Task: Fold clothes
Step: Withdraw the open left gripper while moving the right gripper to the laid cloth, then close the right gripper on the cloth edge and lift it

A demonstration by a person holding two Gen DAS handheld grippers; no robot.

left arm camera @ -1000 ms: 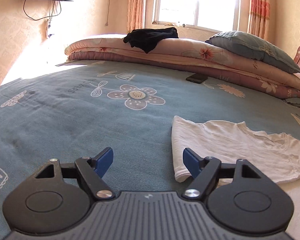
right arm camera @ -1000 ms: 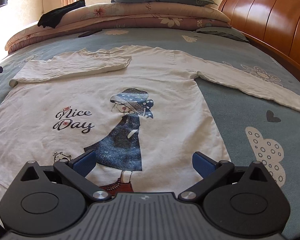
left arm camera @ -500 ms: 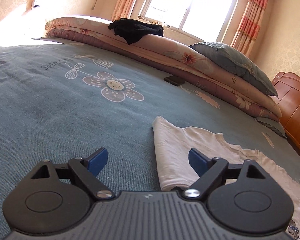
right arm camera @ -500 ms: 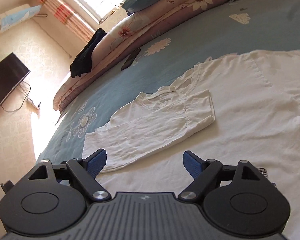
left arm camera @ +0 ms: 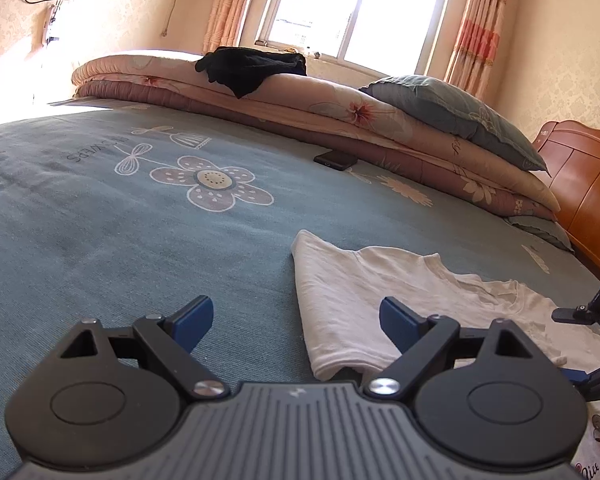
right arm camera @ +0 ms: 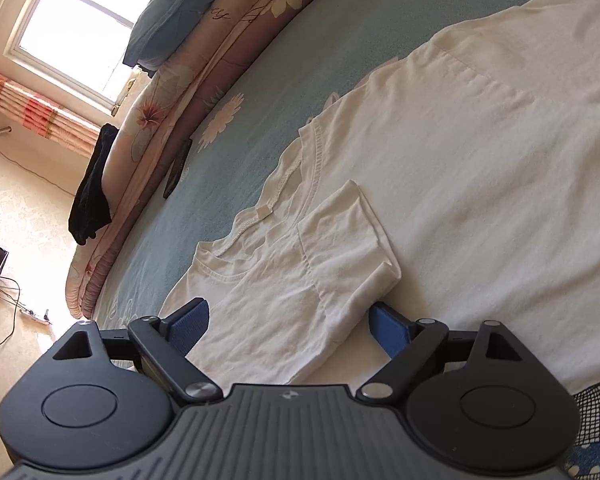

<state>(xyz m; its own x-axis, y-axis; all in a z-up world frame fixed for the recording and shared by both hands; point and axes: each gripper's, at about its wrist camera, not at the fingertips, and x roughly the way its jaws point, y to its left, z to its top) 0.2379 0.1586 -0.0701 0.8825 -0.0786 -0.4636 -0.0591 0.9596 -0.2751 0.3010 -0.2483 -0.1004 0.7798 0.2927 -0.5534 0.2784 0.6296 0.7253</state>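
The white T-shirt (right arm camera: pixel 480 184) lies flat on the bed (left arm camera: pixel 100 240). Its folded-in sleeve (right arm camera: pixel 284 292) sits right in front of the right gripper (right arm camera: pixel 288 322), running near-left to far-right. The left gripper (left arm camera: pixel 296 320) hangs at the shirt's left edge. Both grippers are spread wide, holding nothing. One shirt, two grippers.

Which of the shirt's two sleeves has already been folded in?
The sleeve lying between the right gripper's open jaws: it is doubled back across the white shirt's chest, cuff near the collar. The other isn't visible.
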